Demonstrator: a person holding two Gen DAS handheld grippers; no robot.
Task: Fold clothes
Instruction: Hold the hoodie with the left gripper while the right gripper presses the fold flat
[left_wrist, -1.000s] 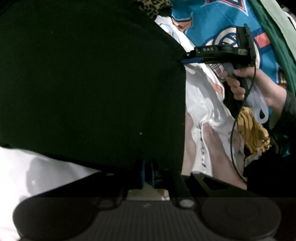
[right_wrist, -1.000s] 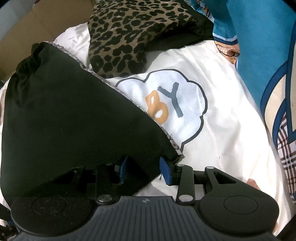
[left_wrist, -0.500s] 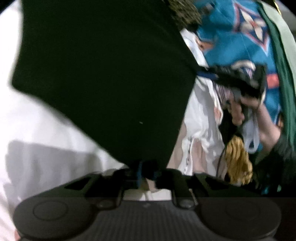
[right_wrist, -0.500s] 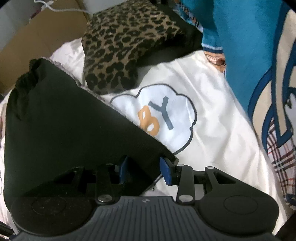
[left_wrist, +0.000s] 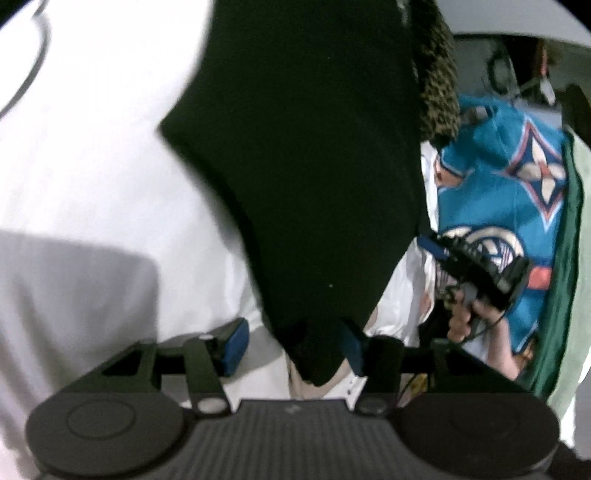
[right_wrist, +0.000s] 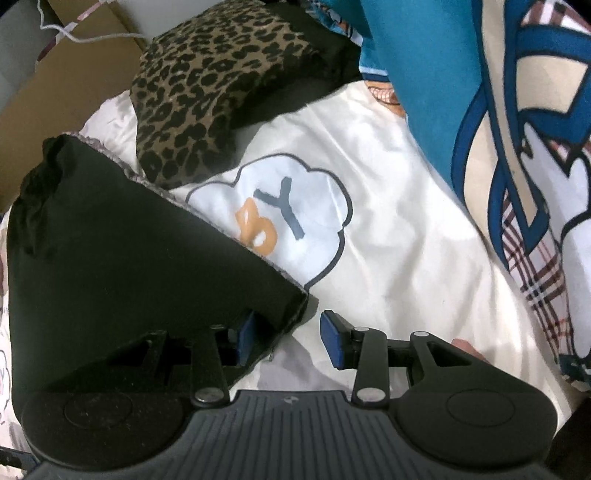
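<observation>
A black garment (left_wrist: 310, 158) lies on the white sheet (left_wrist: 92, 155), folded with a point toward the camera. My left gripper (left_wrist: 293, 345) is open, its blue pads wide apart with the garment's tip lying loose between them. In the right wrist view the same black garment (right_wrist: 122, 258) lies at left, its corner resting by the left pad. My right gripper (right_wrist: 290, 338) is open with a clear gap between the pads. The right gripper (left_wrist: 476, 269) also shows in the left wrist view, held in a hand.
A leopard-print garment (right_wrist: 218, 81) lies beyond the black one. A white cloth with a cloud print and letters (right_wrist: 291, 221) is spread under my right gripper. A blue patterned cloth (right_wrist: 498, 122) lies to the right, and a cardboard box (right_wrist: 55, 92) at upper left.
Both grippers have opened and let go of the black garment. The left gripper has pulled back and the garment now lies flat on the sheet.
</observation>
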